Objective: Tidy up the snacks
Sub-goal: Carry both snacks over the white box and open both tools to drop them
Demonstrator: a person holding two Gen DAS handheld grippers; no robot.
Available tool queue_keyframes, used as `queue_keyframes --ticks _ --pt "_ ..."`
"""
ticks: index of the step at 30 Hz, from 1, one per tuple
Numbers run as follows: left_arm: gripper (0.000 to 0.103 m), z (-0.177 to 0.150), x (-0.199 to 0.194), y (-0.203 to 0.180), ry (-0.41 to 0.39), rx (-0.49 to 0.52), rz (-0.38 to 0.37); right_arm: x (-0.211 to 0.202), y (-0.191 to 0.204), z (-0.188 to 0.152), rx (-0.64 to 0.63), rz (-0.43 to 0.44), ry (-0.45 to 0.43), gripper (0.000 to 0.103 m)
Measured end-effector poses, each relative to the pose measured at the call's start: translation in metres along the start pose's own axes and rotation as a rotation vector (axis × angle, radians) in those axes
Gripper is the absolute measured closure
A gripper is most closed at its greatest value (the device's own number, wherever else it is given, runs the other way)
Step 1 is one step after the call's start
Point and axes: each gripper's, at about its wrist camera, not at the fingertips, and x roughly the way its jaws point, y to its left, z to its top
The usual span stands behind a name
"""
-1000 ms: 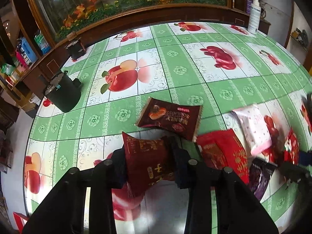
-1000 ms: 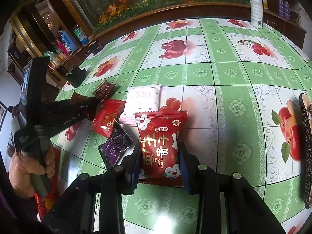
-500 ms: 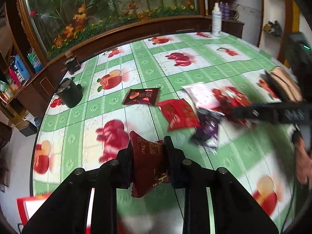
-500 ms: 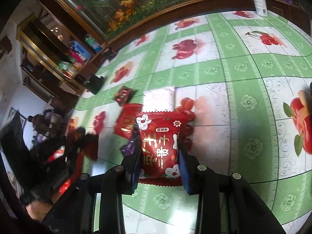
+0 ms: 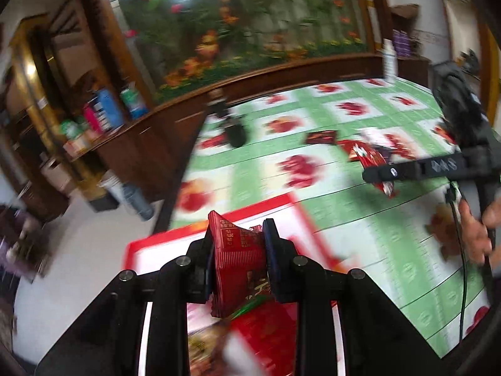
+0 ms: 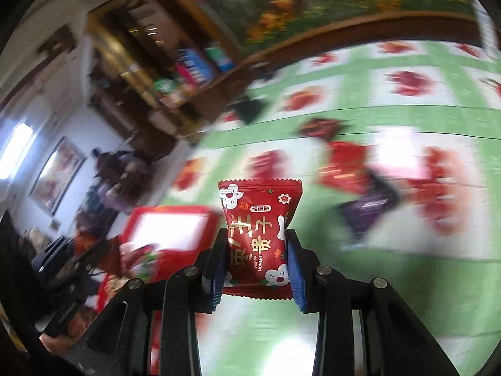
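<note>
My left gripper (image 5: 239, 246) is shut on a dark red snack packet (image 5: 238, 260) and hangs over a red-rimmed tray (image 5: 305, 222) with a white floor. More packets (image 5: 266, 329) lie blurred in the tray below it. My right gripper (image 6: 255, 250) is shut on a red packet with white flowers (image 6: 260, 219), lifted above the green tablecloth, with the same tray (image 6: 175, 209) to its left. From the left wrist view the right gripper (image 5: 368, 175) shows at the right with that red packet (image 5: 374, 159) in its jaws and a person's hand (image 5: 476, 232) on its handle.
On the table behind lie a dark brown packet (image 6: 319, 127), a red one (image 6: 341, 169) and a purple one (image 6: 366, 210). A black cup (image 5: 235, 131) and a white bottle (image 5: 389, 59) stand near the far edge. Shelves and floor are to the left.
My left gripper has carried the dark red packet away from the pile to over the red tray. My right gripper has lifted its flowered packet off the table and swung left.
</note>
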Motion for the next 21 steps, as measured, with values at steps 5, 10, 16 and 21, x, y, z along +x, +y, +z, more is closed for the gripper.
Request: queue_keyframes --ticks 5,10,16,21 --pt "0.079 -0.029 -0.007 0.045 0.002 -0.106 0.083 0.034 0.078 -0.020 -0.111 0.140 -0.019 0.068" --pt "0.079 -0.054 -0.004 0.070 0.023 -0.182 0.115 0.063 0.125 -0.036 -0.189 0.178 0.000 0.068" --pt "0.076 -0.072 0.009 0.086 0.064 -0.248 0.126 0.087 0.141 -0.052 -0.265 0.091 0.070 0.065" --pt "0.064 -0.079 0.022 0.087 0.122 -0.290 0.107 0.080 0.126 -0.052 -0.234 0.095 0.088 0.063"
